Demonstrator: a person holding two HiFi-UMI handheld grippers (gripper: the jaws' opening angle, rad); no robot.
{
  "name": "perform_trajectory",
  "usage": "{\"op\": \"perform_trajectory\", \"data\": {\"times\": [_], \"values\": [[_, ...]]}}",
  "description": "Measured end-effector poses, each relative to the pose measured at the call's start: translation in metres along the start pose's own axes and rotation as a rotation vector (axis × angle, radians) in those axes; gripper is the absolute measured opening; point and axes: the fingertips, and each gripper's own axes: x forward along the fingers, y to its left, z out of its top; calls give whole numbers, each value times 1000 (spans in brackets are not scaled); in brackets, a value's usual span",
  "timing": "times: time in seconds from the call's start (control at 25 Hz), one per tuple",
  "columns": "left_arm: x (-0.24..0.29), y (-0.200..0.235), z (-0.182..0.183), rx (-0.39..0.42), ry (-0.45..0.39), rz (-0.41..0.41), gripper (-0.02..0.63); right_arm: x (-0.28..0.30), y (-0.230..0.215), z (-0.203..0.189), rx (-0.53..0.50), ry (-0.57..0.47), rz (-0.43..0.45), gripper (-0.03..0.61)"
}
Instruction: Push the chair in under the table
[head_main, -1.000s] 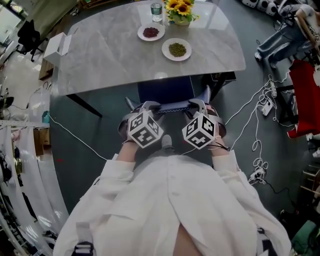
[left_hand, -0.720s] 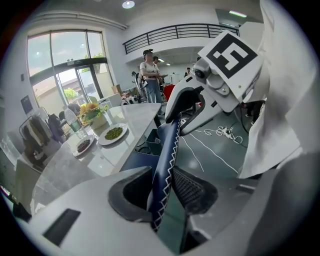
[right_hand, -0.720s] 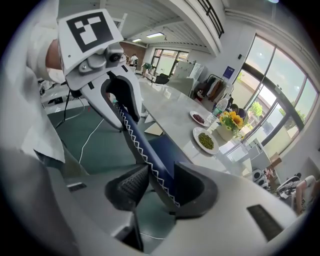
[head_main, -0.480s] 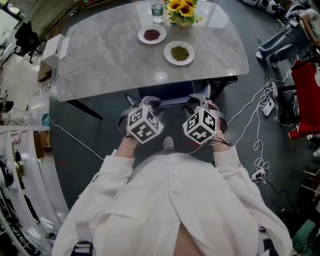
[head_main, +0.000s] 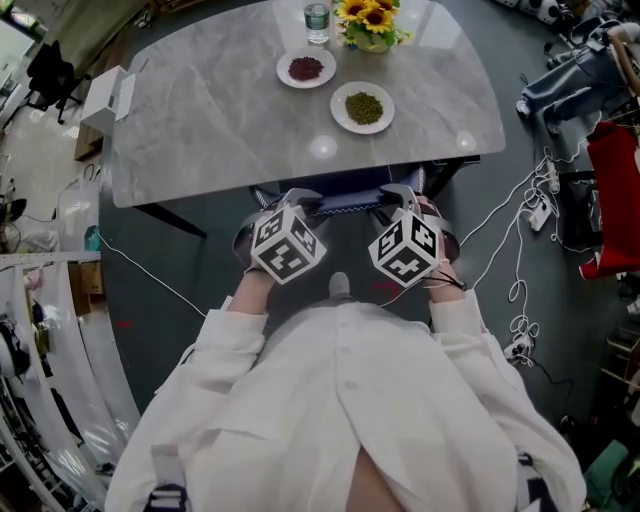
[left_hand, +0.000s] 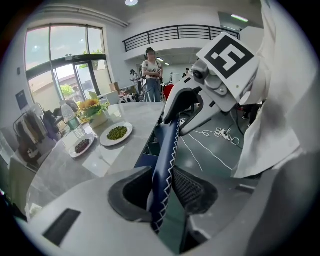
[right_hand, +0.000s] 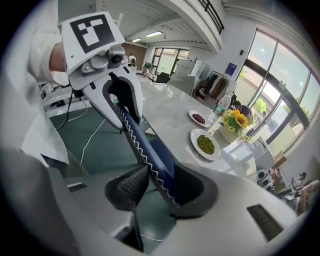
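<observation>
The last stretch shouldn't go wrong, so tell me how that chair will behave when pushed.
The chair probably pushes stiffly: its back runs straight between the left gripper and right gripper. Gripped at the top edge, it might tip rather than slide if a leg catches. The smooth floor likely lets it glide.

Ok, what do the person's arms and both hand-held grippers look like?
The left hand-held gripper and right hand-held gripper are light grey, with dark ribbed pads inside curved jaws. Each carries a white cube with black square markers. The sleeves are white.
</observation>
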Motion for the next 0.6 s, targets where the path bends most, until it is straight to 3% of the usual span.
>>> {"op": "perform_trajectory", "data": {"times": [0.44,0.6], "values": [[2,0,-1,-41,-19,-101,146,2,2,-1,-1,33,69,156],[3,0,-1,-37,-22,-104,146,3,2,-1,-2,35,70,158]]}}
